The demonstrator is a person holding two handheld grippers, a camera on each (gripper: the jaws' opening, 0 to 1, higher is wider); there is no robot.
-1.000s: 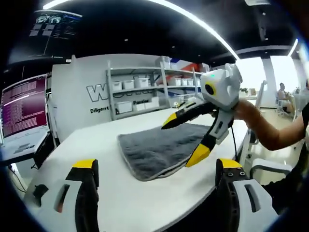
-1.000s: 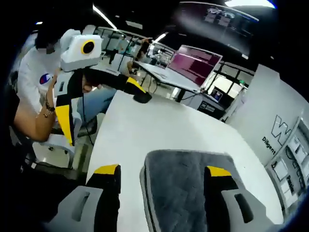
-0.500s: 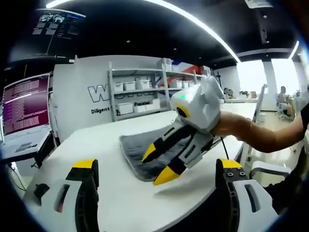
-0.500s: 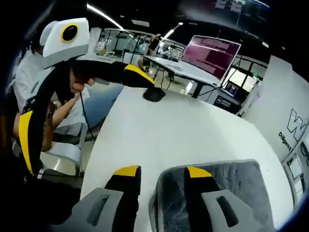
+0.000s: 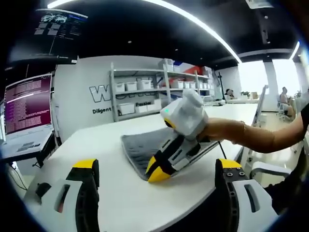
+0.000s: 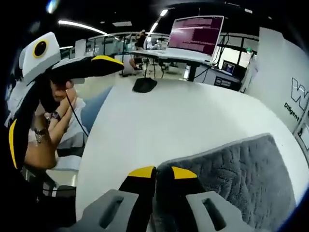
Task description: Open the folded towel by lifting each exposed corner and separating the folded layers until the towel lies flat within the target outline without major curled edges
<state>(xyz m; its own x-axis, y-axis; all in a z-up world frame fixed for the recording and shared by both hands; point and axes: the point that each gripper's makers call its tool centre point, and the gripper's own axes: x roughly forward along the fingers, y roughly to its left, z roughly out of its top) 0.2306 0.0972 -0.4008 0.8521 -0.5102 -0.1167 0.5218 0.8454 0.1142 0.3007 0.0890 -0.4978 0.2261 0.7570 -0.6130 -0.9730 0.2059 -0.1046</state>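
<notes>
While the near corner of the grey towel (image 6: 231,174) on the white table (image 6: 159,121) is pinched between the pressed-together jaws of the right gripper (image 6: 155,172), the spread, empty left gripper (image 5: 157,166) is held back, towel stretching ahead rightward.

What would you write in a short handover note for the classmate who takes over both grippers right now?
Right gripper: fingers shut on the near corner of the grey towel; the corner looks slightly raised off the table.
Left gripper: open, holding nothing, hovering short of the towel over the white table.
Towel: folded, lying on the table.
Done: one corner gripped.
Left: lift that corner, peel the layers apart, then spread the towel flat and smooth any curled edges. I cannot make out a target outline.
</notes>
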